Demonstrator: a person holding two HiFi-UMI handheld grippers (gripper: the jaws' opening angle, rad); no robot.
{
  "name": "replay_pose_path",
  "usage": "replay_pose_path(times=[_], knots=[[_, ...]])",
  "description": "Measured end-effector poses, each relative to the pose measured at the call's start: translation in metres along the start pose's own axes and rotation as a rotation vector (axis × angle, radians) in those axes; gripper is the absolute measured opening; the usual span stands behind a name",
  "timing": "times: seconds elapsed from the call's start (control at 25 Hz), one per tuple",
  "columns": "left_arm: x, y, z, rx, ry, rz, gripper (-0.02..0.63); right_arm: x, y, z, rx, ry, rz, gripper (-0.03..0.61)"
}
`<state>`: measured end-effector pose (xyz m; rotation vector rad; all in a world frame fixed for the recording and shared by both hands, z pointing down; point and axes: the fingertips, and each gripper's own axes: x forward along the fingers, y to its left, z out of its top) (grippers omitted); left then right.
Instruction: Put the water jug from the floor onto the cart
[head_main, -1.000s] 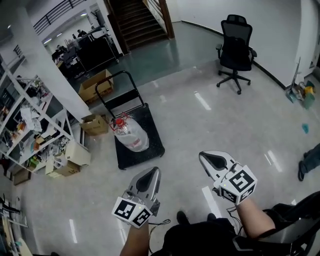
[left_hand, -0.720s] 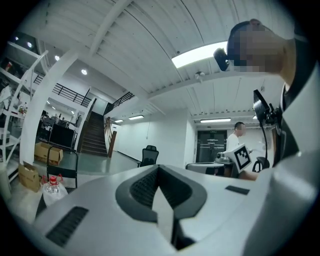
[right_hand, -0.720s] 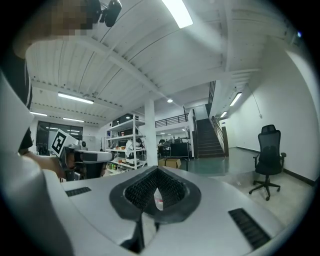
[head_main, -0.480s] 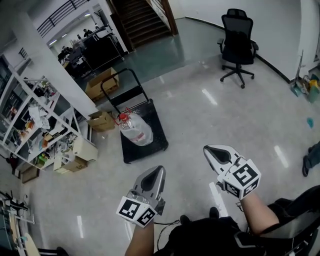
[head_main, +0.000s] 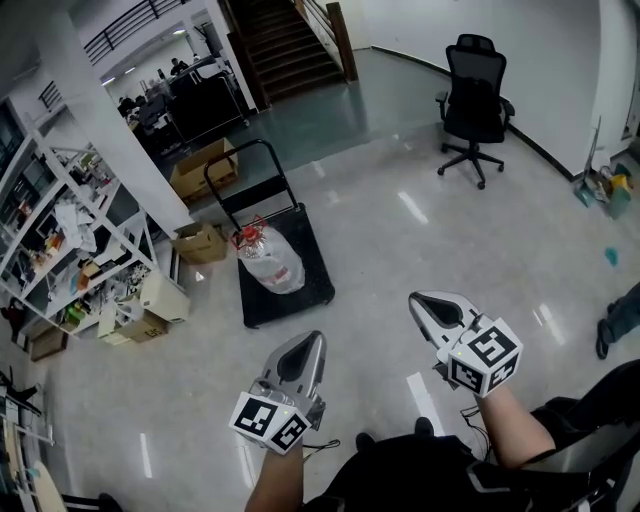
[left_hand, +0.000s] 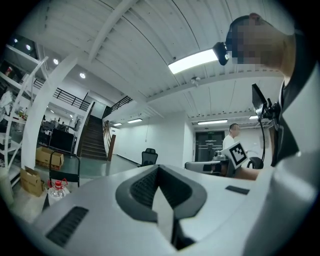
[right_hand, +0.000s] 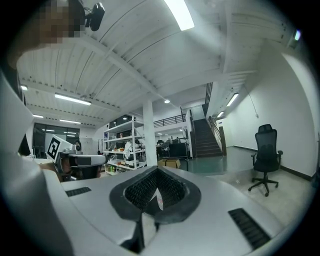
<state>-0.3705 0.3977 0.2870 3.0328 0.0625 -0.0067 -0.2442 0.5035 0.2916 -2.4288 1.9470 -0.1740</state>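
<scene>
1. My left gripper (head_main: 306, 347) has its fingers pressed together with nothing between them. I judge there is nothing left for it to carry.
2. My right gripper (head_main: 424, 304) is the same: fingers shut narrow, empty, pointing level.
3. The water jug (head_main: 268, 264) is well ahead of the left fingers, standing on the cart (head_main: 312, 268) with its red cap up. The deck bears its weight, so no grip is needed.
4. Both pairs of fingers are well apart from the jug, so I judge the task done.
</scene>
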Motion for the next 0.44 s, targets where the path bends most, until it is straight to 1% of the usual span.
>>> replay_pose_path(times=[0.12,0.24,0.44], knots=[[-0.008,0.002,0.000,0.009,-0.005,0.002,0.002,-0.001,0.008,-0.001,-0.003,-0.002,-0.003,0.002],[-0.011,0.005,-0.003,-0.003,-0.002,0.005,0.002,0.002,0.012,-0.002,-0.001,-0.002,-0.004,0.002],[-0.013,-0.003,-0.002,-0.004,0.004,-0.010,0.002,-0.001,0.013,-0.003,0.006,0.005,-0.012,0.002]])
